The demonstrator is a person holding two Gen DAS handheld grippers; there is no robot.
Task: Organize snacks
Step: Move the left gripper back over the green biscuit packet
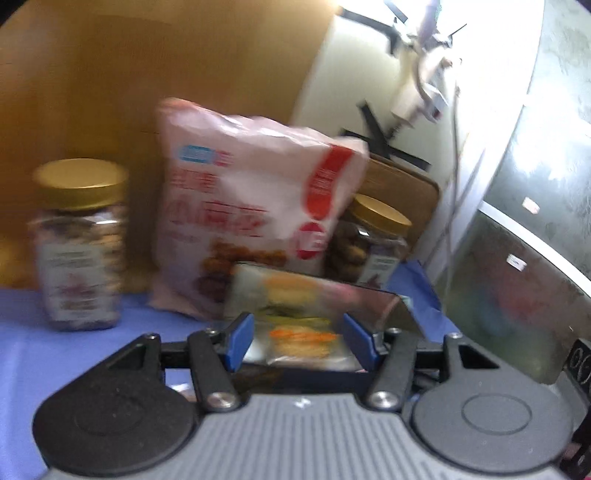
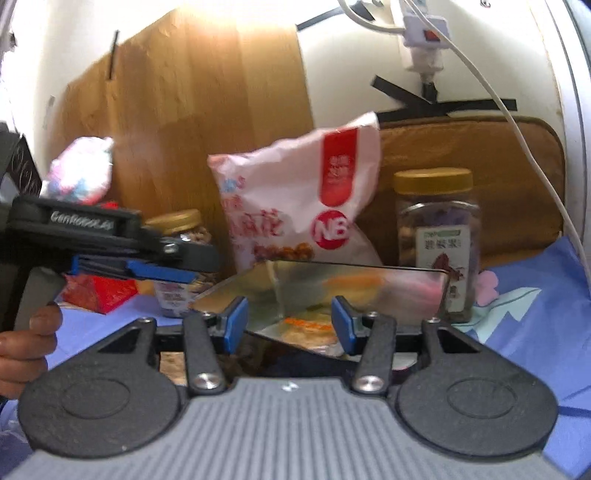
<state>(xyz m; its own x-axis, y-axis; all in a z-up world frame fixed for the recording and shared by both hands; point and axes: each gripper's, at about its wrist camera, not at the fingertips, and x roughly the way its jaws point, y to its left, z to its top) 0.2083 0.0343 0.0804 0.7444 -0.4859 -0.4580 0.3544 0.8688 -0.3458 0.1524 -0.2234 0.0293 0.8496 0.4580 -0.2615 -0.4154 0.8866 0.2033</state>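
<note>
A shiny foil snack pack (image 2: 369, 291) with orange and yellow print hangs just above the blue cloth (image 2: 535, 314). My right gripper (image 2: 290, 325) is shut on its near corner. In the right wrist view my left gripper (image 2: 188, 271) sits up and left of the pack, held by a hand (image 2: 26, 343), with nothing between its fingers. In its own blurred view the left gripper (image 1: 300, 341) stands open and the foil pack (image 1: 314, 295) shows through the gap. Behind stands a pink-white snack bag (image 2: 295, 195) (image 1: 251, 192), between two gold-lidded jars (image 2: 184, 240) (image 2: 439, 236).
A wooden board (image 2: 207, 110) and a brown mat (image 2: 480, 166) lean on the wall behind the snacks. A red packet (image 2: 99, 291) and a pink-and-blue bundle (image 2: 81, 173) lie at the left. Cables and a power strip (image 2: 424, 33) hang above. A grey shiny surface (image 1: 535, 258) rises at the right.
</note>
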